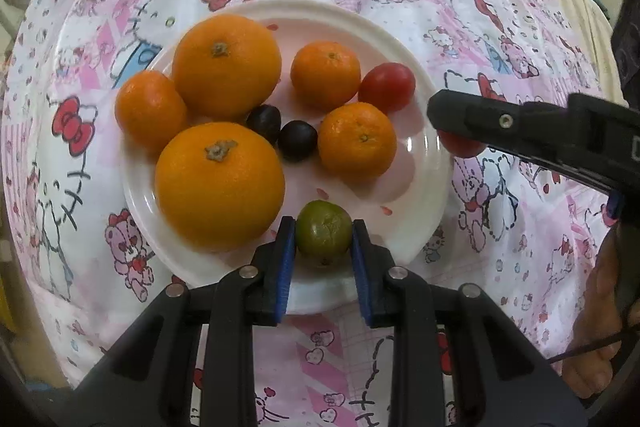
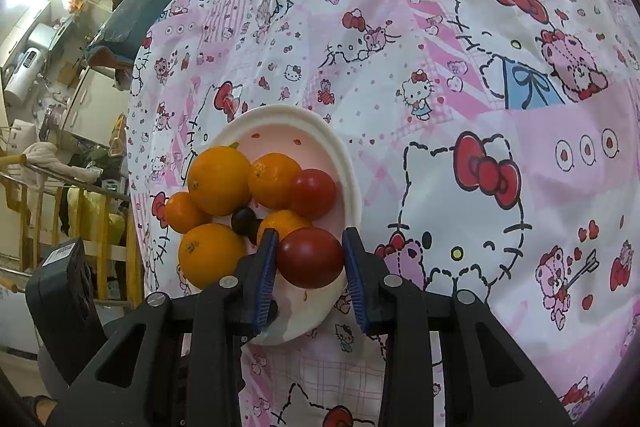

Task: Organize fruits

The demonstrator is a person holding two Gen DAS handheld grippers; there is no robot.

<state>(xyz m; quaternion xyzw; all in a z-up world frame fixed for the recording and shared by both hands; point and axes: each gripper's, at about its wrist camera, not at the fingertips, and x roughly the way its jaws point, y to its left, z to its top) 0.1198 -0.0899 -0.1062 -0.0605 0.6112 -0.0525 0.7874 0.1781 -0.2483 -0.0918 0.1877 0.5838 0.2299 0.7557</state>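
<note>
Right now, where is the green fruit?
In the left wrist view, the green fruit sits between the left tongs at the near rim of the white plate, just right of the nearest big orange.

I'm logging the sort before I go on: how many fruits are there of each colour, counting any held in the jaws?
Orange: 5, two large oranges and three small mandarins
Red: 2, one tomato on the plate, one tomato in the right gripper
Dark purple: 2 small fruits
Green: 1 fruit in the left gripper
Total: 10
</note>
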